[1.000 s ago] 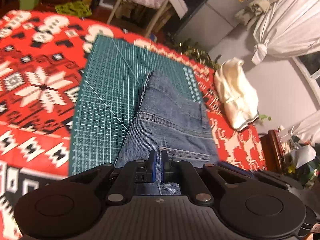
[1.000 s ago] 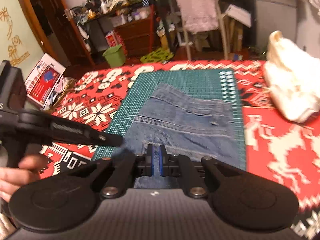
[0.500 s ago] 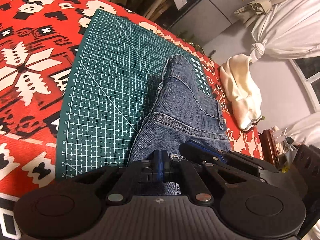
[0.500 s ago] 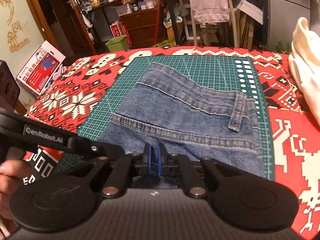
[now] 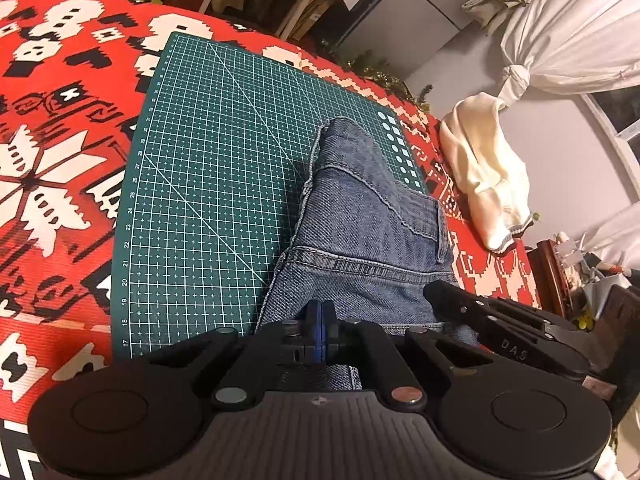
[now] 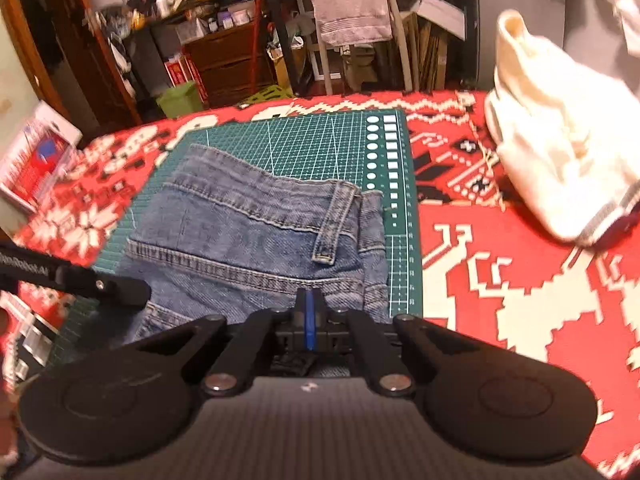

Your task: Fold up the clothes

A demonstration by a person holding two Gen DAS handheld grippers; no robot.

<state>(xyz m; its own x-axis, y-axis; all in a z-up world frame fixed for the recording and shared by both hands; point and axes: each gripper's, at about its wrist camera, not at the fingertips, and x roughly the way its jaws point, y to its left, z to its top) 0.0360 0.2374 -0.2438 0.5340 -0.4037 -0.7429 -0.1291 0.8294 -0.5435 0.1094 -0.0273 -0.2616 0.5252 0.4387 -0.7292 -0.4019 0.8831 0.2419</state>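
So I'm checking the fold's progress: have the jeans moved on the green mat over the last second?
Yes. The jeans now lie further up the green mat, their far edge closer to the mat's far edge, with both grippers shut on them.

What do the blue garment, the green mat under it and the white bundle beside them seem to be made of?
The blue garment looks like denim: faded blue twill with pale double stitching and a belt loop. The green mat seems a smooth, matte rubbery or plastic cutting mat, printed with a white grid. The white bundle appears a soft cream knit, with a ribbed, grey-striped hem.
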